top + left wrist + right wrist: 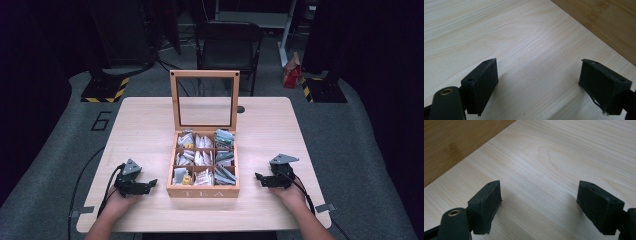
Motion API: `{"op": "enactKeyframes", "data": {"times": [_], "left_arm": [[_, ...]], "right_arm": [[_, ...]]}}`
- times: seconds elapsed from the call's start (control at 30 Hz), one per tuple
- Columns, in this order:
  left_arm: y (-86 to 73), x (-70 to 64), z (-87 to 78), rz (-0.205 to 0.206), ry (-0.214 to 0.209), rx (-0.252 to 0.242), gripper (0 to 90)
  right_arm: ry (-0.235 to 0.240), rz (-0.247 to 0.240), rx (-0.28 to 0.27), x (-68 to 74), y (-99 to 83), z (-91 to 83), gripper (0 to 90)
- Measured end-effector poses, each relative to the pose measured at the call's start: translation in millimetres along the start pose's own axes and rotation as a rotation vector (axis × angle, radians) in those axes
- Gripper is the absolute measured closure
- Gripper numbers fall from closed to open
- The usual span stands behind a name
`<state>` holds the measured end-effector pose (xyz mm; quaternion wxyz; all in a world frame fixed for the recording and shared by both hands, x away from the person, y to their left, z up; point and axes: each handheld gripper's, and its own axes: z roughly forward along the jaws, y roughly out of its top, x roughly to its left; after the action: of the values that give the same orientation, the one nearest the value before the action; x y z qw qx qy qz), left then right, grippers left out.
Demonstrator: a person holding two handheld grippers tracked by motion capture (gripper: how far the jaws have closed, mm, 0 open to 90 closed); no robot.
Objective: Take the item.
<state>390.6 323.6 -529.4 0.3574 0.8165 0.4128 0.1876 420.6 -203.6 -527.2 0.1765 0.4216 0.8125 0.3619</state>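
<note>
Fig.: start posture at a wooden tea box [202, 191] w/ lid [204, 100] raised upright, standing centre-front on the table [145, 120]. The box holds nine compartments in a 3 × 3 grid, each w/ tea sachets [202, 159]; contents mostly white/grey, a yellow-marked packet [186, 179] in the front-left cell.

Left gripper [148, 185] rests on the table just beside the box's left wall, jaws spread wide & empty; in the left gripper view the pads [484, 85] frame bare tabletop w/ the box wall [604, 22] at upper right. Right gripper [259, 178] sits near the box's right side, not touching, jaws likewise wide, nothing between them; box wall [456, 142] at upper left in its view.

Technique (judgement): neither gripper has engaged yet. If a sachet is to be drawn, lift one gripper above the rim, come down vertically into one cell, pinch a single packet by its top edge; steady the box w/ the other so it doesn't slide. Avoid knocking the lid.

Legible writing: "TEA" on the box front; a "6" [101, 120] on the floor left of the table. Sachet print too small to read.
</note>
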Motion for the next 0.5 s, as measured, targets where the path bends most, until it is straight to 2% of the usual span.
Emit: {"op": "enactKeyframes", "data": {"times": [0.23, 0.5], "left_arm": [[0.0, 0.1, 0.0, 0.001, 0.000, 0.000, 14.9], [0.0, 0.0, 0.0, 0.000, 0.000, 0.000, 15.0]], "right_arm": [[0.008, -0.004, -0.011, 0.4, -0.2, -0.3, 23.7], [0.019, -0.027, -0.017, 0.9, 2.0, -2.3, 41.5]]}}
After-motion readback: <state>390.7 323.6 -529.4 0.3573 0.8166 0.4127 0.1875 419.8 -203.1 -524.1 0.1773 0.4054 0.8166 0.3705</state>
